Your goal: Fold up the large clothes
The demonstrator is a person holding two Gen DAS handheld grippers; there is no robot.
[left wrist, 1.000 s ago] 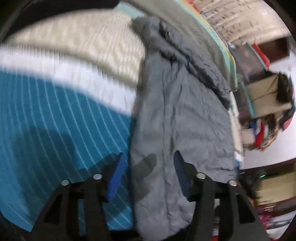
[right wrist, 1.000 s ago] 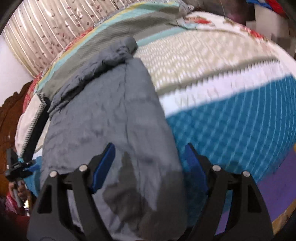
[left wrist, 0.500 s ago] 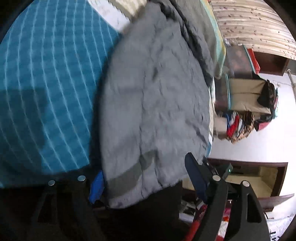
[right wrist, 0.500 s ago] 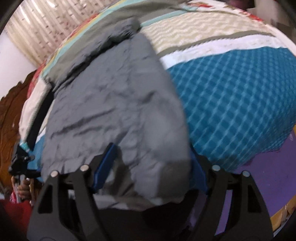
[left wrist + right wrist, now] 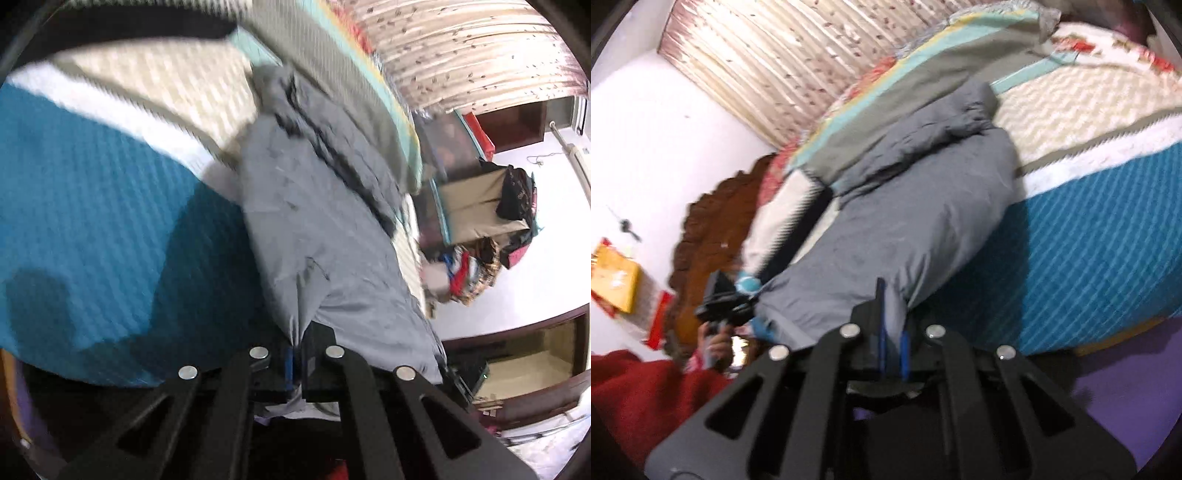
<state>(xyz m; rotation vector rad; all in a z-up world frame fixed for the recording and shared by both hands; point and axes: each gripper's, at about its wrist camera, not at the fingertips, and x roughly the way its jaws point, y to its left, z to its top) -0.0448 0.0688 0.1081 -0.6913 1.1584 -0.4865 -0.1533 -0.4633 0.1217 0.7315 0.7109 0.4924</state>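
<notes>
A large grey garment [image 5: 314, 206] lies lengthwise on the teal, white and cream bedspread [image 5: 92, 203], its far end bunched up. My left gripper [image 5: 297, 360] is closing on the garment's near edge, with the pads pinching a gathered fold of the cloth. In the right wrist view the same grey garment [image 5: 905, 221] runs away from me, and my right gripper [image 5: 892, 347] is closing on its near corner, with fabric squeezed between the blue pads. The left gripper [image 5: 720, 299] shows at the garment's other near corner, held by a hand [image 5: 718, 343].
The bedspread [image 5: 1089, 240] hangs over the bed's edge above a purple floor [image 5: 1126, 387]. A wooden headboard [image 5: 713, 229] and a pleated curtain [image 5: 768, 62] stand behind the bed. A box [image 5: 472, 206] and a heap of clothes [image 5: 476, 269] sit beside it. A red sleeve [image 5: 635, 387] is at lower left.
Both grippers went from open astride the garment's near edge to shut on it. The edge now lifts off the bed, and both views have tilted up.
</notes>
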